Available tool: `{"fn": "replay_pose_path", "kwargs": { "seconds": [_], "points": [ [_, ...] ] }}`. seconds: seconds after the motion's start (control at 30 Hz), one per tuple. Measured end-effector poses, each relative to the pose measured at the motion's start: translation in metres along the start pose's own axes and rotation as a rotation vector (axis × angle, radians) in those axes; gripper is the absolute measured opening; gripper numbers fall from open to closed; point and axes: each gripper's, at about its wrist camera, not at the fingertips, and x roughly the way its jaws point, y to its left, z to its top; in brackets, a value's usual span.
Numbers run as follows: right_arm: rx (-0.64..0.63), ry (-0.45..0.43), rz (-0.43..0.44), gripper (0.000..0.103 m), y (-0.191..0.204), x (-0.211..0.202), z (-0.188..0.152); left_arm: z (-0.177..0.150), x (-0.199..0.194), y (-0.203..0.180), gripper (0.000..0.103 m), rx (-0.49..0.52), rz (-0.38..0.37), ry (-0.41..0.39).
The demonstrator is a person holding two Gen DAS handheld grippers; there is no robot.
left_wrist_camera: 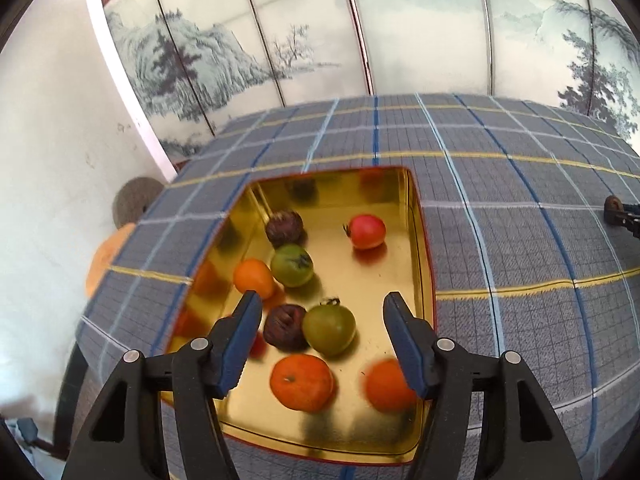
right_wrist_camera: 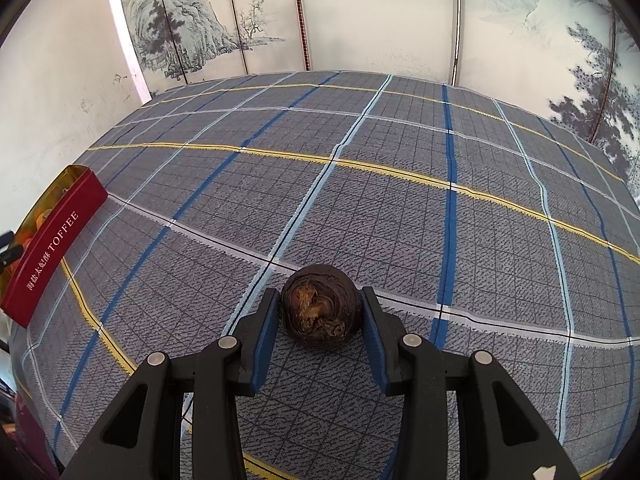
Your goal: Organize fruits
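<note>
Step in hand: we judge this to be a deposit-and-fetch phase. The left gripper (left_wrist_camera: 322,308) hangs over the tin (left_wrist_camera: 426,248); the right gripper (right_wrist_camera: 320,304) is at a stray fruit out on the tablecloth (right_wrist_camera: 400,208).

Left tongs: spread, nothing between the pads. A blurred orange fruit (left_wrist_camera: 387,385) lies in the tin beside the right-hand finger, apparently just dropped.

Right tongs: pinching the dark brown fruit (right_wrist_camera: 319,311), which rests on the cloth; both pads look to be against its sides.

Tin contents: orange fruit (left_wrist_camera: 301,382), two green fruits (left_wrist_camera: 329,329) (left_wrist_camera: 292,265), a red one (left_wrist_camera: 367,231), two dark wrinkled ones (left_wrist_camera: 285,326) (left_wrist_camera: 285,227), and a further orange one (left_wrist_camera: 254,278).

Task item location: the dark brown fruit sits well apart from the tin, which shows at the left edge of the right wrist view.

Next move: we expect to lift the dark fruit clear of the cloth, carry it to the tin and release it over bare gold floor, with the left gripper out of the way.

Readable writing: the tin's red side wall (right_wrist_camera: 52,256) carries white Chinese characters followed by "TOFFEE".

Other writing: the painted screen (left_wrist_camera: 208,52) bears a red seal and calligraphy, too small to read.
</note>
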Motion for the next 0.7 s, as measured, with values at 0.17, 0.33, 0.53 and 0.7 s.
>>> {"fn": "replay_pose_path", "kwargs": {
  "seconds": [0.17,0.33,0.53,0.7],
  "points": [
    [-0.001,-0.003,0.000,0.038,0.005,-0.004,-0.003,0.001,-0.006,0.006,0.065,-0.013,-0.001,-0.005],
    [0.007,-0.021,0.013,0.038,0.011,-0.012,-0.004,-0.004,-0.012,0.012,0.065,-0.025,0.006,-0.008],
    [-0.010,-0.065,0.059,0.038,0.033,-0.030,0.010,-0.011,-0.014,0.021,0.065,-0.053,0.021,0.004],
    [-0.072,-0.099,0.109,0.038,0.073,-0.041,0.026,-0.015,-0.015,0.031,0.066,-0.071,0.030,0.011]
  ]
}}
